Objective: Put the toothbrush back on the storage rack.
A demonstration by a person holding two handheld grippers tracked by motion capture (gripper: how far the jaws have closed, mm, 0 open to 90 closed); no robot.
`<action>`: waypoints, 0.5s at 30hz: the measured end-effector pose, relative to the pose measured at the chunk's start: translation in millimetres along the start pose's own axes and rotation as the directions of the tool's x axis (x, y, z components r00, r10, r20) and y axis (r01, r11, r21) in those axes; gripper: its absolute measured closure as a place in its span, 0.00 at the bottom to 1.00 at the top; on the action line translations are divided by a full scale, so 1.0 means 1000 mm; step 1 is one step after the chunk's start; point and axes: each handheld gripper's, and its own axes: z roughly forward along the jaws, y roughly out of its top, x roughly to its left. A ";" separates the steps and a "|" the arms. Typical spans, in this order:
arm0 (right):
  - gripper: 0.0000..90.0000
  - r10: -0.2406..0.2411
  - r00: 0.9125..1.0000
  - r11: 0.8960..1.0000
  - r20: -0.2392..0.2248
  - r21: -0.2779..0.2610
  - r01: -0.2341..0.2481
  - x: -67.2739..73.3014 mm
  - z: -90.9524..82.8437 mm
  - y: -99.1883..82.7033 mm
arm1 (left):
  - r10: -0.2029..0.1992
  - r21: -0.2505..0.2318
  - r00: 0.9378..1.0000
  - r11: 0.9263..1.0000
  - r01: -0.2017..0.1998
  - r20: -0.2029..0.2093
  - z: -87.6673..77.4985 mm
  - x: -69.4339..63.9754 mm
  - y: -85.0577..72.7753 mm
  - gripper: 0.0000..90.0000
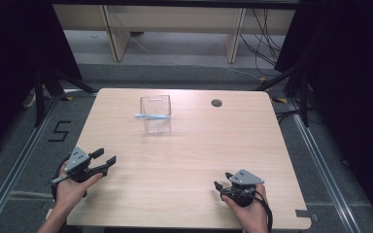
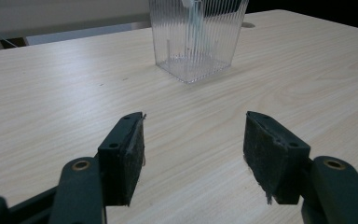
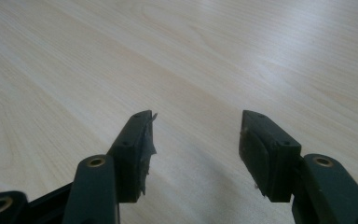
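A clear ribbed plastic cup (image 1: pixel 156 113) stands upright on the far middle of the wooden table (image 1: pixel 189 160), with a light blue toothbrush (image 1: pixel 151 116) lying across its rim. In the left gripper view the cup (image 2: pixel 196 39) stands straight ahead, well beyond the jaws. My left gripper (image 1: pixel 104 158) rests open near the table's front left edge, pointing right toward the cup, nothing between its jaws (image 2: pixel 193 149). My right gripper (image 1: pixel 218 187) sits open at the front right, pointing left, over bare wood (image 3: pixel 196 144).
A round cable hole (image 1: pixel 216 103) sits in the table's far right part. Beyond the table are desk legs, cables on the floor and dark tripod legs at both sides. A "5" is marked on the floor at left.
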 end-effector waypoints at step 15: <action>0.51 -0.021 1.000 1.000 0.007 -0.004 0.021 -0.001 0.001 0.001 | -0.043 -0.018 0.999 0.999 0.043 -0.015 -0.008 0.007 -0.023 0.41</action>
